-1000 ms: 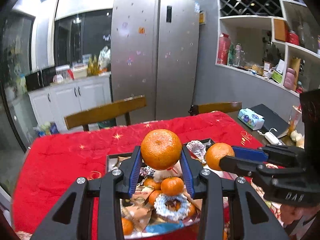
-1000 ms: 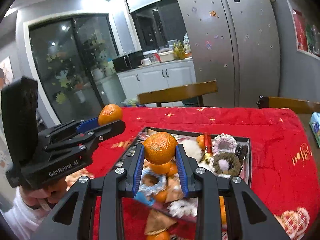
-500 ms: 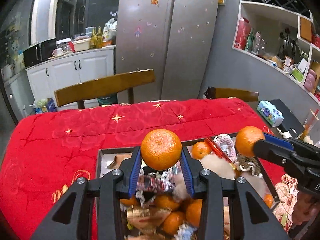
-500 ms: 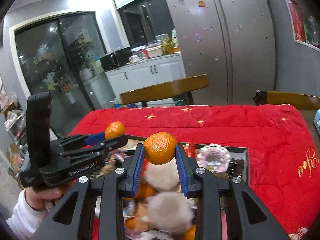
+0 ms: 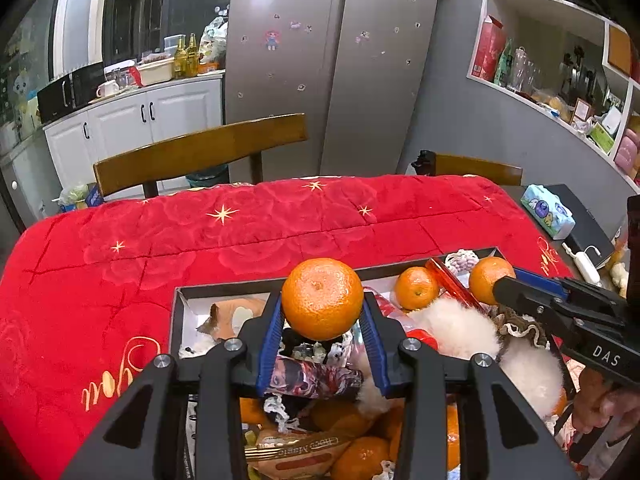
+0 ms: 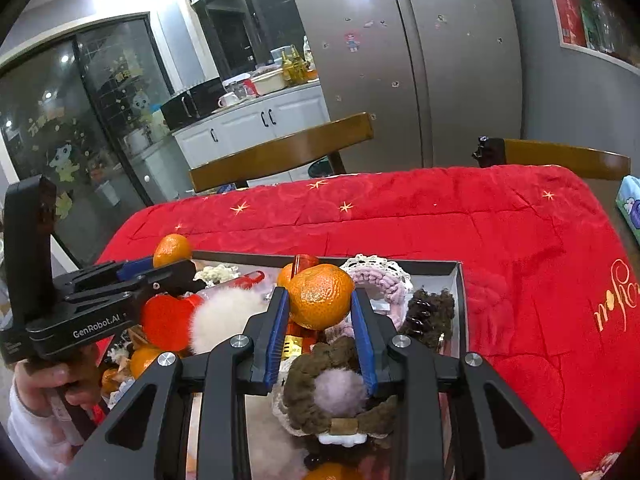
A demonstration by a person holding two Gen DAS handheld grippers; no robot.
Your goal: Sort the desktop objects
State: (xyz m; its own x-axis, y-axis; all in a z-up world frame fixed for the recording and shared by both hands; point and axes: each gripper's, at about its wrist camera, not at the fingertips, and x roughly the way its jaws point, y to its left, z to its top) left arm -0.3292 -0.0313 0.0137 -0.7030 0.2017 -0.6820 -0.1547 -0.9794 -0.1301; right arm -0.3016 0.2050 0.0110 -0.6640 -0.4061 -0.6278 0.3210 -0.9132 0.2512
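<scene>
Both tools lowered, mandarin (image 5: 322, 304) stem-dimple facing camera

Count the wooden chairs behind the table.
2: one wooden chair at the far edge on the left, another at the far right corner. Only their backrests show; others may be out of view.

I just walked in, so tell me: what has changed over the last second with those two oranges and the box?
Both grippers swung forward over the tray, toward its far end. Nothing was picked up or released: the left gripper keeps its orange, the right gripper its own orange.
</scene>
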